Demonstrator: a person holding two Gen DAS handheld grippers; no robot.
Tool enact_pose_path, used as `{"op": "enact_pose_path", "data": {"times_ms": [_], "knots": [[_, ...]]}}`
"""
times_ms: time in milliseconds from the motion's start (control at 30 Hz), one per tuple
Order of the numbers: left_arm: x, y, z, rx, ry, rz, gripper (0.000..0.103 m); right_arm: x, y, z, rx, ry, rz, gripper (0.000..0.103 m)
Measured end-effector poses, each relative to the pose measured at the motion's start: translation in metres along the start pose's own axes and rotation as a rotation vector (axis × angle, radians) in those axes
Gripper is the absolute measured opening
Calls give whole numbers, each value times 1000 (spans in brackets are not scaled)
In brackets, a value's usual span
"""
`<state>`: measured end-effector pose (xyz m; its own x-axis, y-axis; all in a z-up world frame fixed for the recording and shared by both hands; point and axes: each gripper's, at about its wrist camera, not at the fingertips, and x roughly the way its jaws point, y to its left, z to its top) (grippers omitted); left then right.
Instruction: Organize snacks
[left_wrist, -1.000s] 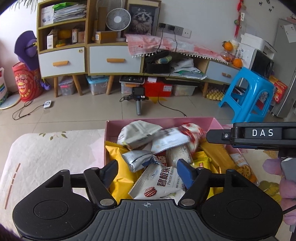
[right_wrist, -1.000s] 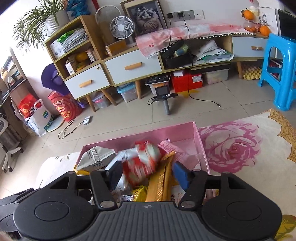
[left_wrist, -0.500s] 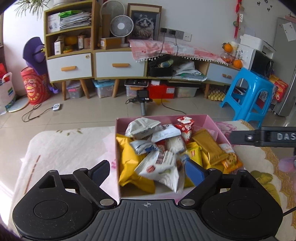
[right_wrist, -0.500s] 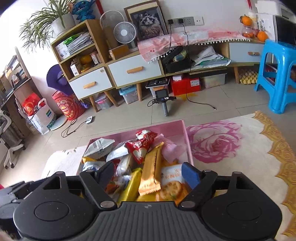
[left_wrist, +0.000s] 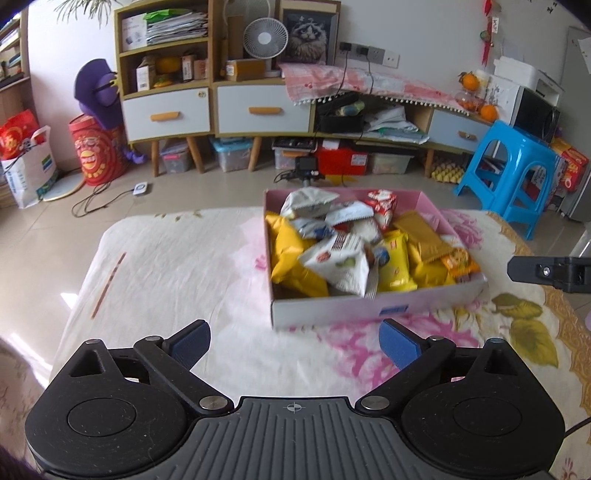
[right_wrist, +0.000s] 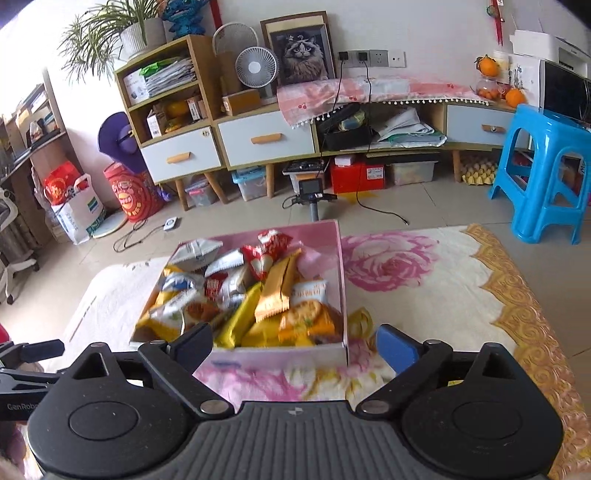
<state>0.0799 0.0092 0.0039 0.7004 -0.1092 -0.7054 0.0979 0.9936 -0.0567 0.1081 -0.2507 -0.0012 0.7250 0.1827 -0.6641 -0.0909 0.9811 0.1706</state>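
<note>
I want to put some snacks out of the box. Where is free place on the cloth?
Free: the pale cloth left of the pink box, and the rose-patterned part right of it. Crowded: inside the box, packets piled up.

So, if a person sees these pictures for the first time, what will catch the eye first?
First the pink box on the flowered cloth, heaped with bright yellow, white and red snack packs. Then the two grippers, left gripper and right gripper, both open and empty just short of the box. Behind, the blue stool stands on the floor at right.
</note>
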Motion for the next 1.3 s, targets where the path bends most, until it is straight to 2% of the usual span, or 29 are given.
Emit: {"op": "enact_pose_path", "data": {"times_ms": [300, 467, 867, 1300], "knots": [[-18, -5, -33, -35, 39, 49, 101, -13, 22, -36, -37, 29, 6, 93], [-20, -8, -43, -75, 79, 92, 101, -16, 32, -49, -75, 42, -23, 93], [-32, -29, -37, -67, 51, 135, 103, -23, 47, -54, -179, -5, -81, 93], [-28, -32, -43, -90, 75, 156, 103, -25, 40, -55, -129, 9, -102, 94]]}}
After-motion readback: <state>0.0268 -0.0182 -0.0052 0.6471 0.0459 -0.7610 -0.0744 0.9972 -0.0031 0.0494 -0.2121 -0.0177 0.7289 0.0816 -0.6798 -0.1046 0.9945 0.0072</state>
